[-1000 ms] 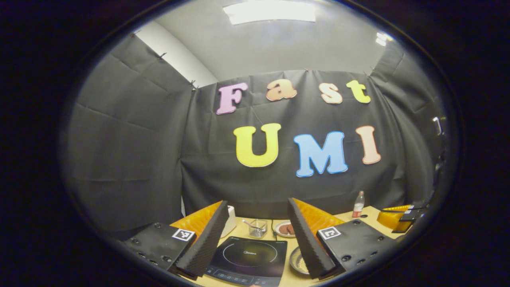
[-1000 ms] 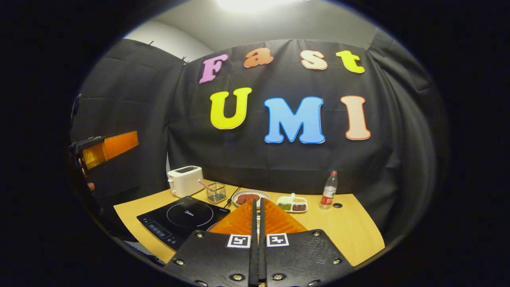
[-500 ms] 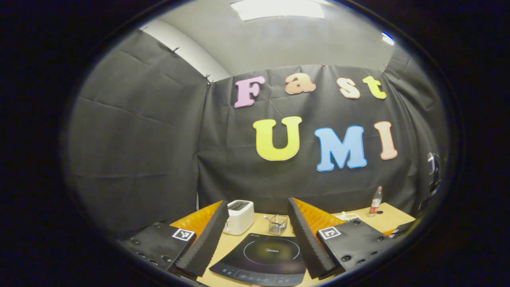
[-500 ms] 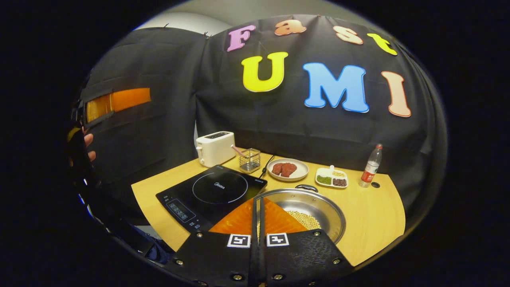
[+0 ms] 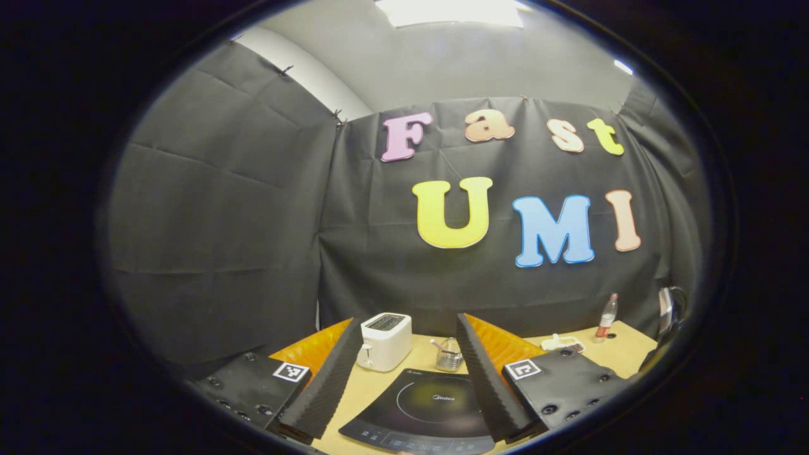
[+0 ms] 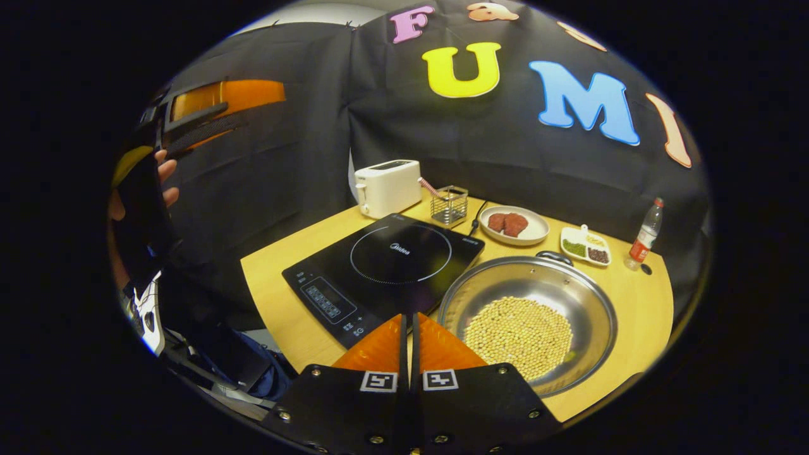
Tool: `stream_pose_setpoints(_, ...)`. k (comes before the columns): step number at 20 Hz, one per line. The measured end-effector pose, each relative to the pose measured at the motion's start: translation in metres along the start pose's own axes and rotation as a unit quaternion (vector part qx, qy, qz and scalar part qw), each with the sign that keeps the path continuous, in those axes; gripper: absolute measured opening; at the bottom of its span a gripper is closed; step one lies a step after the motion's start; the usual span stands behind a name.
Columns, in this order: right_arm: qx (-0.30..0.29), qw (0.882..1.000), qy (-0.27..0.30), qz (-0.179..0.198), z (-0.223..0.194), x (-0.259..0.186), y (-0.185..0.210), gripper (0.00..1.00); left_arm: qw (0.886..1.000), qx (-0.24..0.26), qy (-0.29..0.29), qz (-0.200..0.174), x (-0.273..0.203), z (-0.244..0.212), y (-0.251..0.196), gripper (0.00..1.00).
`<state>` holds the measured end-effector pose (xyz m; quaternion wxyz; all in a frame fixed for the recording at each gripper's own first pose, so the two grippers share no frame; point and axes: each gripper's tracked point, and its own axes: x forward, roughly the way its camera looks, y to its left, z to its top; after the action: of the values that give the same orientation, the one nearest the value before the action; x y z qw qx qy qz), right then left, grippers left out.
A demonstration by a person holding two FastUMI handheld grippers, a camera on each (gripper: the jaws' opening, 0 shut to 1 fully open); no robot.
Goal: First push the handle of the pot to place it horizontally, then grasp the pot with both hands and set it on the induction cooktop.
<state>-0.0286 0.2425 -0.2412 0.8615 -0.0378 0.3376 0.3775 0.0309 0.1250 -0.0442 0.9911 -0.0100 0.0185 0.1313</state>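
Observation:
A steel pot (image 6: 528,316) holding pale beans sits on the wooden table (image 6: 638,303), just right of the black induction cooktop (image 6: 392,262). One dark pot handle (image 6: 555,256) shows on its far rim. My right gripper (image 6: 409,319) is shut with nothing in it, hovering above the table's near edge between the cooktop and the pot. My left gripper (image 5: 407,321) is open and empty, raised over the near side of the cooktop (image 5: 430,411). From the right gripper view, the left gripper (image 6: 215,114) is high at the left, held by a hand (image 6: 165,177).
Along the back of the table stand a white toaster (image 6: 387,186), a wire basket (image 6: 449,205), a plate of meat (image 6: 513,225), a divided dish (image 6: 586,246) and a bottle (image 6: 644,235). The toaster (image 5: 384,341) and basket (image 5: 447,357) lie beyond the left fingers.
The right gripper view has tipped downward, bringing the whole pot into sight. The left gripper has swung left, bringing the toaster between its fingers. Neither gripper's opening has changed.

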Motion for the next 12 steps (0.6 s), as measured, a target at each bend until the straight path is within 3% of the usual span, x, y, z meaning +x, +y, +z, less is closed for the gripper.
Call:
stream_pose_setpoints(4, 0.020, 0.998, 0.059, 0.020, -0.030, 0.017, 0.007, 0.00, 1.000, -0.005, 0.002, -0.014, 0.018, -0.005, 0.001, 0.99)
stream_pose_setpoints(12, 0.092, 0.986, 0.142, -0.015, -0.067, 0.031, -0.019, 0.01, 0.999, -0.021, 0.006, -0.050, 0.056, -0.019, -0.007, 0.97)
